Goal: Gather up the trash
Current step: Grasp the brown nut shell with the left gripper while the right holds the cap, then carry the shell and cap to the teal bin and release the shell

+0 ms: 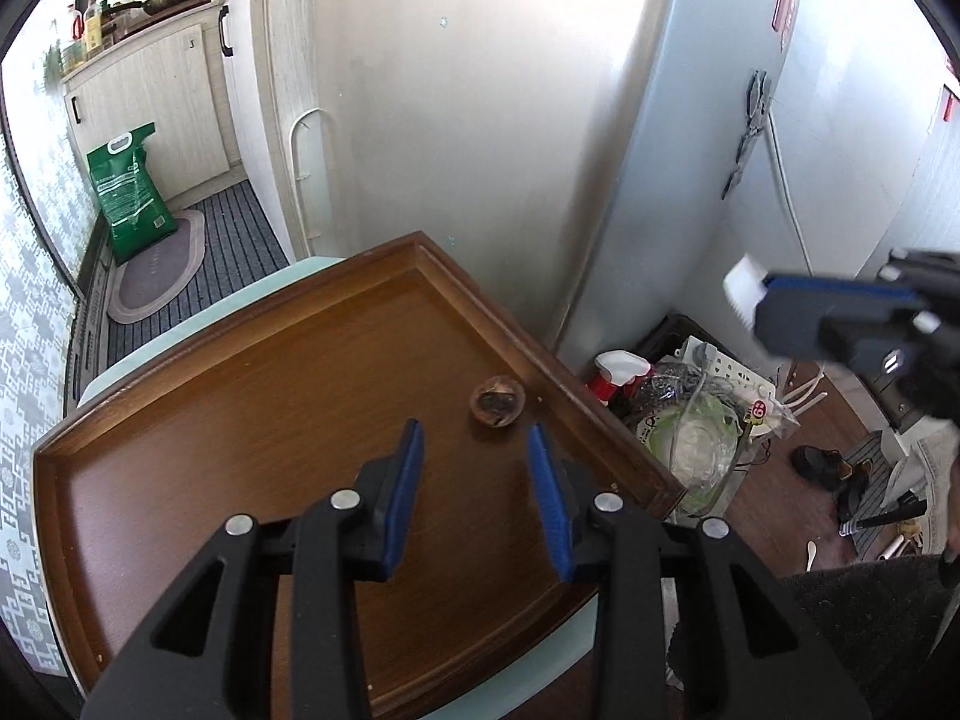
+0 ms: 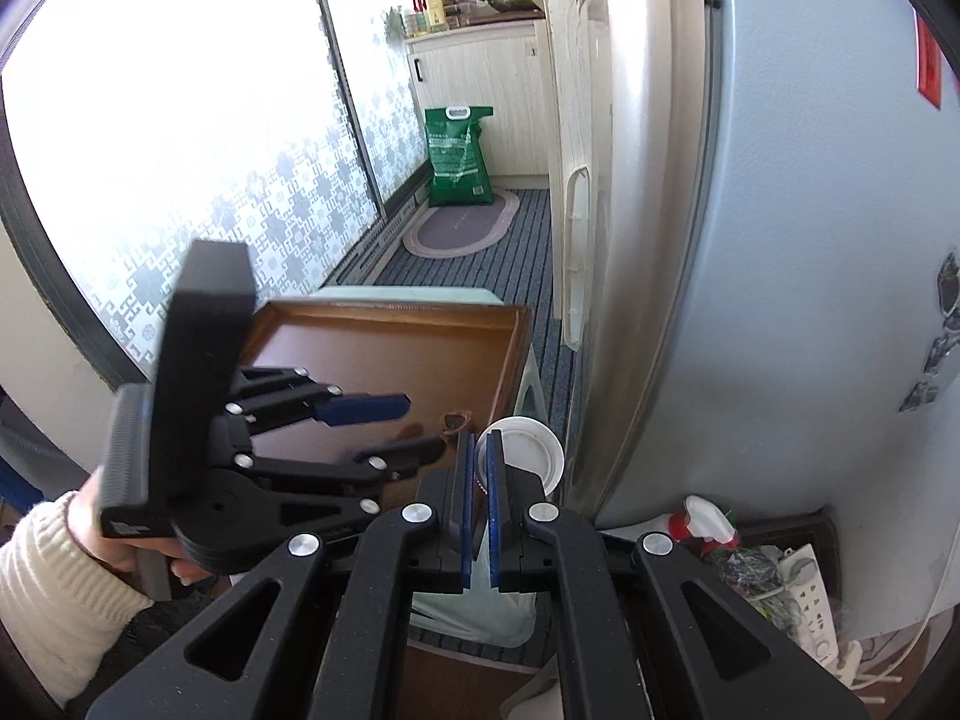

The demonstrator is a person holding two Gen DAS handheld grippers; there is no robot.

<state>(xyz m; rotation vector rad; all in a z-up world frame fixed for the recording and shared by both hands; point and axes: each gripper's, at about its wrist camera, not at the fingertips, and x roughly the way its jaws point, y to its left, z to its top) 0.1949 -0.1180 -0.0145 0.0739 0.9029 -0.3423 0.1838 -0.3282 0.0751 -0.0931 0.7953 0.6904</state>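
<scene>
Hovering over the brown surface [image 1: 240, 396], left tool [image 1: 474, 438] stands partly spread, empty, nutshell [image 1: 498, 407] just ahead, hollow side up near the surface's right rim. Right tool [image 2: 478, 450] clamps a white paper cup [image 2: 528, 450] by its rim, mouth toward the camera.

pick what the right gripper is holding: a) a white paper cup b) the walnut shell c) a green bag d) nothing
a: in the right wrist view the right gripper is shut on the rim of the white paper cup, while the walnut shell lies on the wooden tray ahead of the open left gripper.
</scene>
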